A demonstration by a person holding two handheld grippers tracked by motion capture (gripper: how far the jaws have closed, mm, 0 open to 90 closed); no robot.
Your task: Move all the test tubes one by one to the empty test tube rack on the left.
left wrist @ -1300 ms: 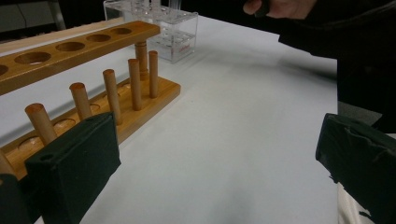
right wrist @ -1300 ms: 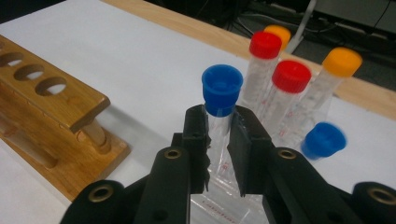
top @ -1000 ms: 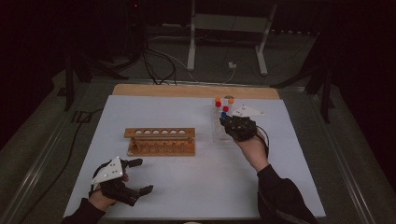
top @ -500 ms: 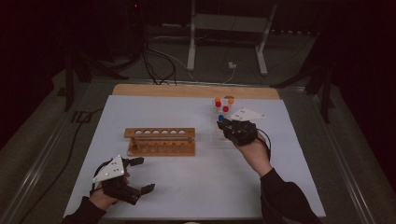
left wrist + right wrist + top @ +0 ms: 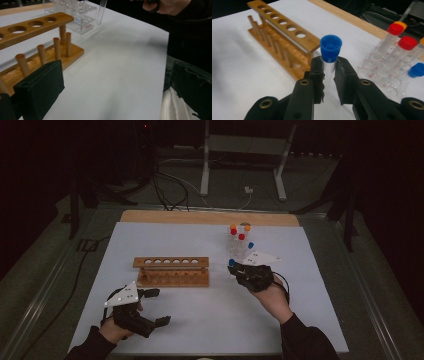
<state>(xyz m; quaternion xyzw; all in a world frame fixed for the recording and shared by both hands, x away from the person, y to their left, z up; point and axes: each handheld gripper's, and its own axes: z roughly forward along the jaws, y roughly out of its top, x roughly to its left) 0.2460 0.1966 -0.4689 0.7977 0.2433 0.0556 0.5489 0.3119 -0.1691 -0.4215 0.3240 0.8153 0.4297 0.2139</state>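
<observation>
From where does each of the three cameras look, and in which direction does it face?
High view: sits above the person's side, faces forward and down on the white table; both forearms, left gripper and right gripper show.
Left gripper view: rides on the left gripper, faces across the table past the wooden rack; its own open jaws and the other hand show.
Right gripper view: rides on the right gripper, faces the rack; its jaws clamp the blue-capped tube.
Shared: all three show the wooden rack and the clear plastic rack.
</observation>
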